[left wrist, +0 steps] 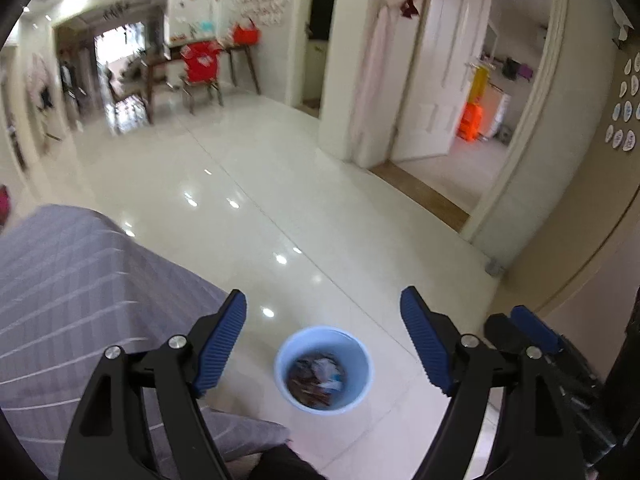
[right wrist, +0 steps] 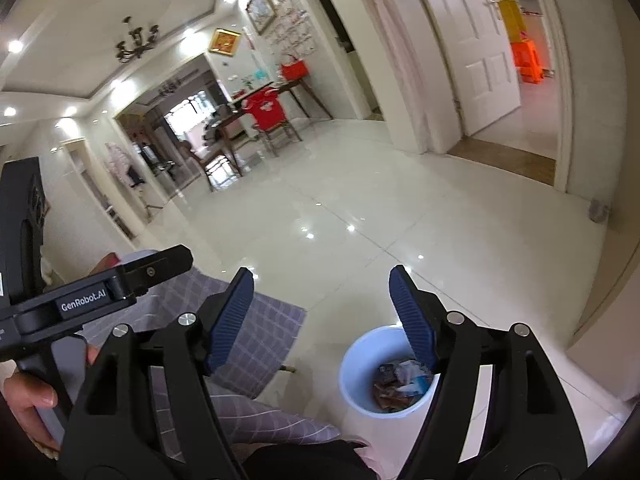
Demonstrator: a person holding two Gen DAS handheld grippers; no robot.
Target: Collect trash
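Observation:
A light blue bin (left wrist: pixel 323 368) stands on the glossy white floor, with crumpled wrappers and paper (left wrist: pixel 318 376) in it. My left gripper (left wrist: pixel 322 300) is open and empty, held high above the bin. In the right wrist view the bin (right wrist: pixel 362 360) sits low right, with trash (right wrist: pixel 400 384) inside. My right gripper (right wrist: pixel 322 276) is open and empty; its right finger (right wrist: pixel 412 320) overlaps the bin's rim in the picture. The right gripper's blue tip also shows in the left wrist view (left wrist: pixel 532 328). The left gripper's body shows in the right wrist view (right wrist: pixel 80 300), held by a hand.
A table under a grey striped cloth (left wrist: pixel 72 288) is at the left, close to the bin; it also shows in the right wrist view (right wrist: pixel 248 344). An open white door (left wrist: pixel 436 80) and doorway are at the right. A dining table and chair with a red shirt (left wrist: pixel 200 64) stand far back.

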